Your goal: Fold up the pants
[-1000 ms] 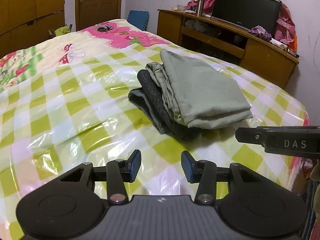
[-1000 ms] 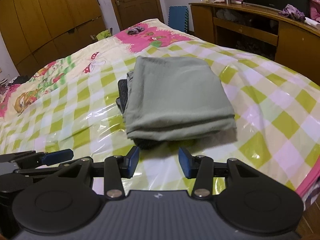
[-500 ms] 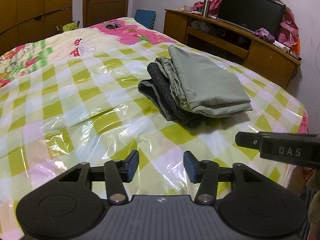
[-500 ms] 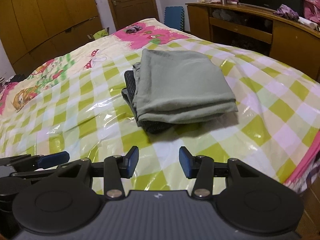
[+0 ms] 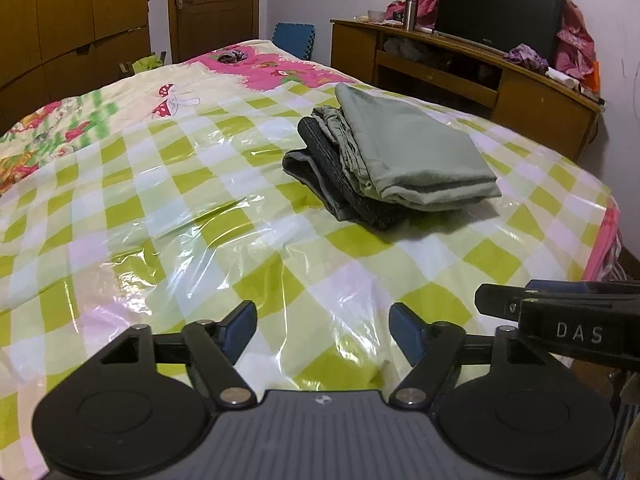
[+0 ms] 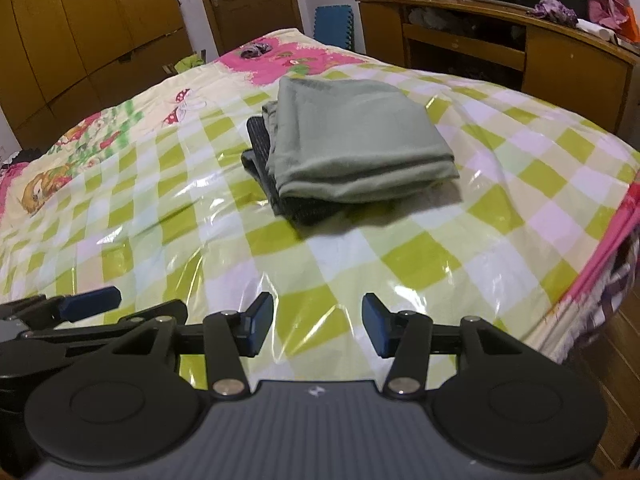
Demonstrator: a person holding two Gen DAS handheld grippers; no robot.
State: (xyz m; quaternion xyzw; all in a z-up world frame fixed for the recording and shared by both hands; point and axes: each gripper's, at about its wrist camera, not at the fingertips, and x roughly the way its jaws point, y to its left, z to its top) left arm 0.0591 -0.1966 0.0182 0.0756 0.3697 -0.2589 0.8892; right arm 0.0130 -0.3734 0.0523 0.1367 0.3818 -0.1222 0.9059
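Folded sage-green pants point(image 5: 404, 152) lie on top of a folded dark grey garment point(image 5: 332, 184) on the bed; the stack also shows in the right wrist view point(image 6: 352, 152), with the dark garment point(image 6: 280, 192) under it. My left gripper point(image 5: 323, 326) is open and empty, well short of the stack above the checked cover. My right gripper point(image 6: 318, 322) is open and empty, also back from the stack. The right gripper's body point(image 5: 568, 320) shows at the right of the left wrist view. A finger of the left gripper point(image 6: 90, 298) shows at the left of the right wrist view.
The bed point(image 5: 160, 208) has a shiny green-and-white checked plastic cover. A wooden TV cabinet point(image 5: 480, 76) with a television stands at the right. Wooden wardrobes point(image 6: 80, 20) and a door are at the far side. The bed's edge point(image 6: 600, 256) drops off at right.
Both grippers have drawn back from the folded stack, which now looks smaller and farther. The jaws of both have opened wider. The stack has not moved.
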